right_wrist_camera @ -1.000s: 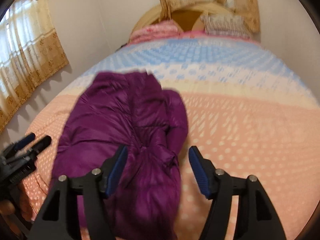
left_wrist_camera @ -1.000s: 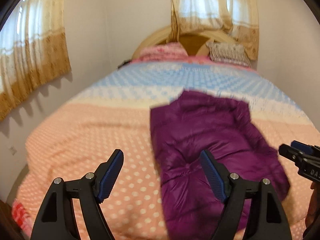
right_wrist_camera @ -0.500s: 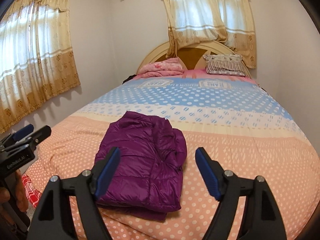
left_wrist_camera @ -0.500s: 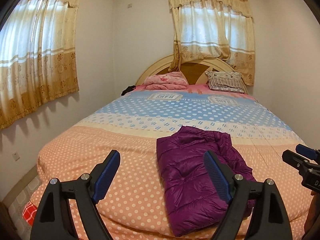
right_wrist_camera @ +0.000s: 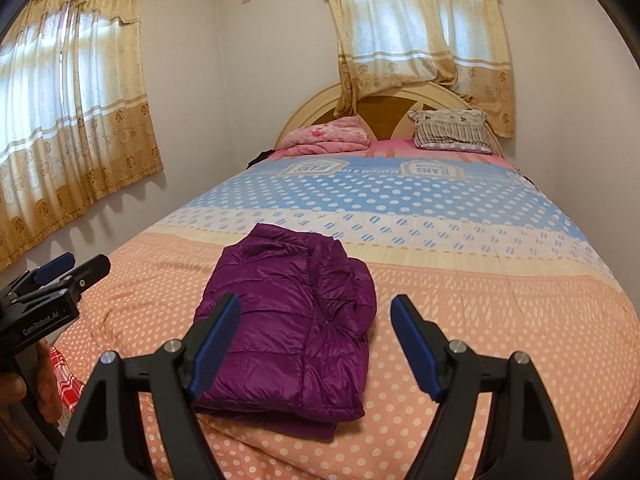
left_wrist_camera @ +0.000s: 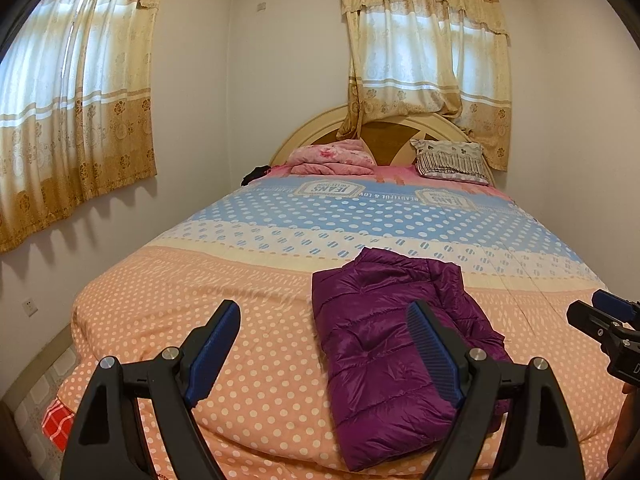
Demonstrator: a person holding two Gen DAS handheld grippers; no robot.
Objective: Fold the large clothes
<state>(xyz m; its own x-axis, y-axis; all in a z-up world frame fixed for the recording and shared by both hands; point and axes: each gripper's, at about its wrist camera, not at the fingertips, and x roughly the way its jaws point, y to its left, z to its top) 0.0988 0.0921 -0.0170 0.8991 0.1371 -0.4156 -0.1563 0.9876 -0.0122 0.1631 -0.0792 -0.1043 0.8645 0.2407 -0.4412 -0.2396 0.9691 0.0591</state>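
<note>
Bedroom walls, two curtained windows and a wide bed (left_wrist_camera: 168, 320) with a dotted cover are filling both views. You are standing at the foot edge, and the purple jacket (left_wrist_camera: 384, 352) is lying folded on the peach part of the cover, near that edge and well short of the pillows.

Its long axis is running away from you, toward the headboard. From the left gripper (left_wrist_camera: 320, 356) it is lying ahead and to the right, with the right-hand pad overlapping it in view; from the right gripper (right_wrist_camera: 316, 348) it is lying ahead and to the left. You are therefore bracketing the jacket, and neither hand is looking clearly nearer.

Both grippers are standing wide, with nothing between the pads and nothing touched; their jaws have just been opening. Each is hanging above the cover, apart from the fabric.

The bundle is appearing compact, so the fold is probably finished, though the fisheye view is leaving the underside layers uncertain. If another fold is needed, you are best placed to take the near corners.
</note>
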